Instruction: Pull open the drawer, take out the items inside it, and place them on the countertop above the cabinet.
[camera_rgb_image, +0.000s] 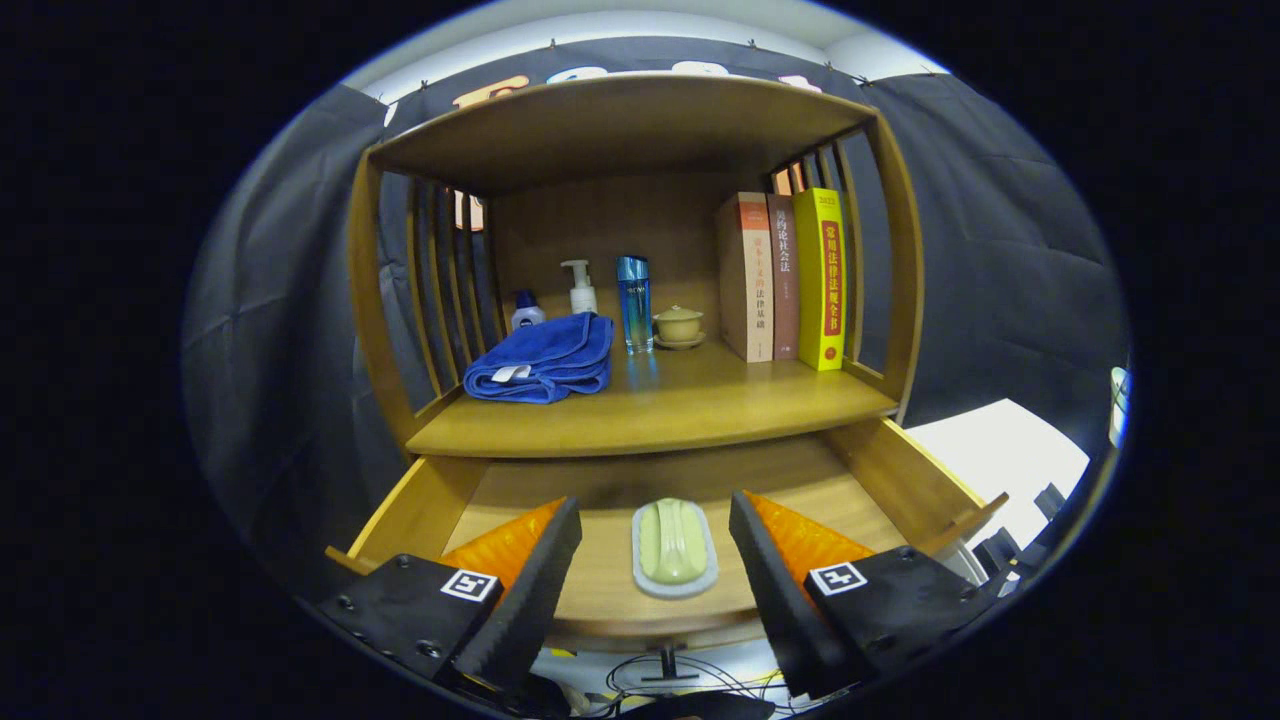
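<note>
The wooden drawer (880, 475) stands pulled open below the countertop (700, 410) of the cabinet. On the drawer floor lies a pale green bar in a white soap dish (674, 549). My gripper (655, 520) hovers over the drawer, open, with the soap dish lying between its two fingers (545, 570) and not touched by either. A folded blue towel (545, 360) rests on the countertop's left part.
On the countertop stand a small white bottle (526, 310), a pump bottle (580, 287), a blue bottle (634, 303), a lidded cup on a saucer (679, 326) and three upright books (790, 280). A shelf top (620, 120) roofs the counter. Cables (680, 675) lie below the drawer front.
</note>
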